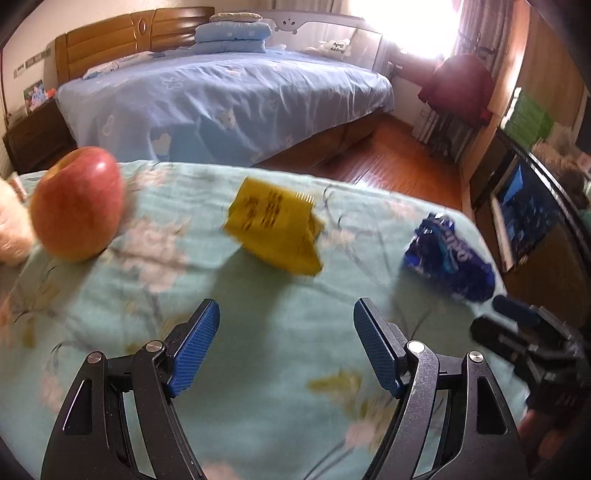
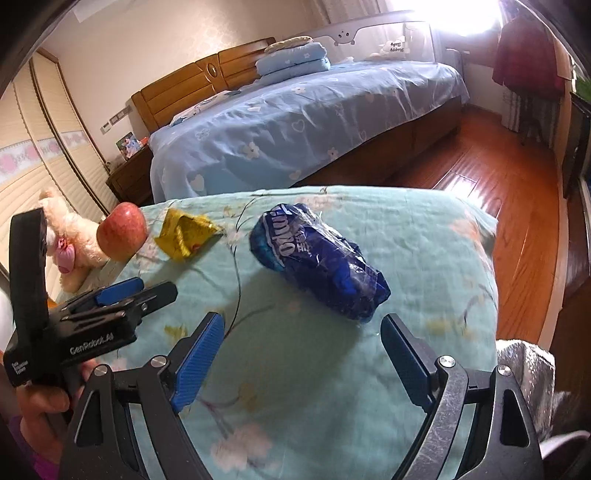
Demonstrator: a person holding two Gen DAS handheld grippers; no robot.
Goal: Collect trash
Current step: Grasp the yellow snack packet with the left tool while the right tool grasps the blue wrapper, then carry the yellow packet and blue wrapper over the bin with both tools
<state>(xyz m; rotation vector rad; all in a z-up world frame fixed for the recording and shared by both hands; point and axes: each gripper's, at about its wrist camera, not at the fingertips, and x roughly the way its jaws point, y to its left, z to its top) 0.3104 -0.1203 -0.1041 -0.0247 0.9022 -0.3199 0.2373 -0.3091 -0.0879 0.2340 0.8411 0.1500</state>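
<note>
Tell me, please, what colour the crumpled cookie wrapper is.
Dark blue with white lettering; the cookie wrapper shows best in the right wrist view.

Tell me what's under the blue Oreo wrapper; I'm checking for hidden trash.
The blue Oreo wrapper lies on the floral teal cloth. Anything beneath or inside the crumpled wrapper is covered.

**Blurred, cropped and washed out**

In the left wrist view the apple (image 1: 75,205) and yellow wrapper (image 1: 275,230) are smeared, so the wrapper's print is unreadable. The plush toy (image 1: 11,229) is cut by the left edge there. The right gripper (image 1: 524,332) runs off the right border, its fingertips indistinct. In the right wrist view a silver bag (image 2: 528,373) is partly behind the gripper frame. The window (image 2: 458,14) is glare only.
</note>
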